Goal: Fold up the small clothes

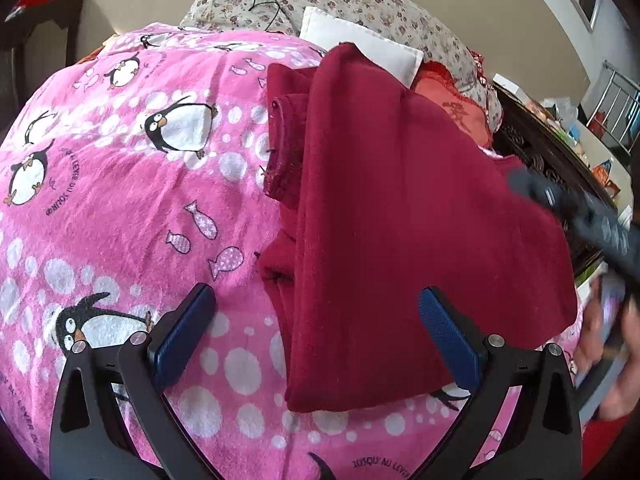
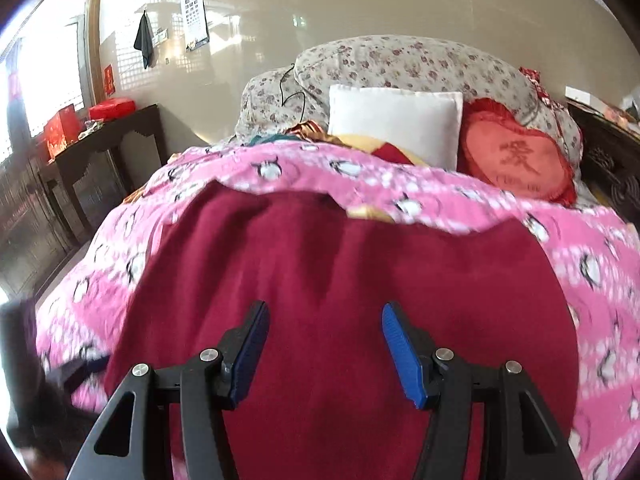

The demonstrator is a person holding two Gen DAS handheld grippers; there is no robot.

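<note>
A dark red garment lies folded lengthwise on the pink penguin blanket; a ribbed cuff or collar shows along its left edge. My left gripper is open and empty, just above the garment's near end. The right gripper appears blurred in the left wrist view, over the garment's right side. In the right wrist view the garment fills the lower middle. My right gripper is open and empty, hovering over it.
A white pillow, a red heart cushion and a floral quilt lie at the bed's head. A dark side table with red boxes stands left. A dark cabinet stands right of the bed.
</note>
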